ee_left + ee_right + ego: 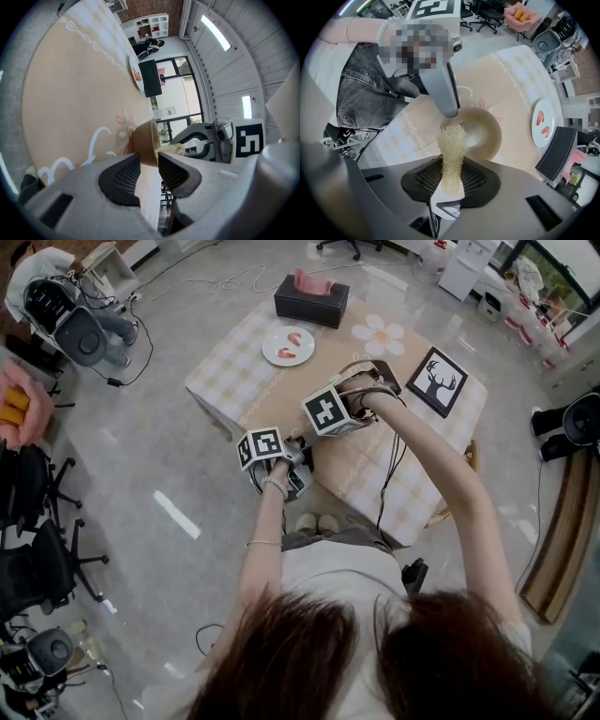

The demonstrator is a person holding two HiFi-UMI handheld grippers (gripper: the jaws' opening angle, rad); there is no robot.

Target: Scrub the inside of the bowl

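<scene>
fingers (123, 177) clamp the rim — tan, glossy bowl (486, 135).

The bowl (483, 137) is tan-brown. The scrub pad (452, 146) is pale yellow mesh. The table (234, 381) cover is beige-and-white checked.

The left gripper (149, 161) clamps the rim of the brown bowl (143, 139) — pale scrubber (172, 149) at its mouth.
</scene>
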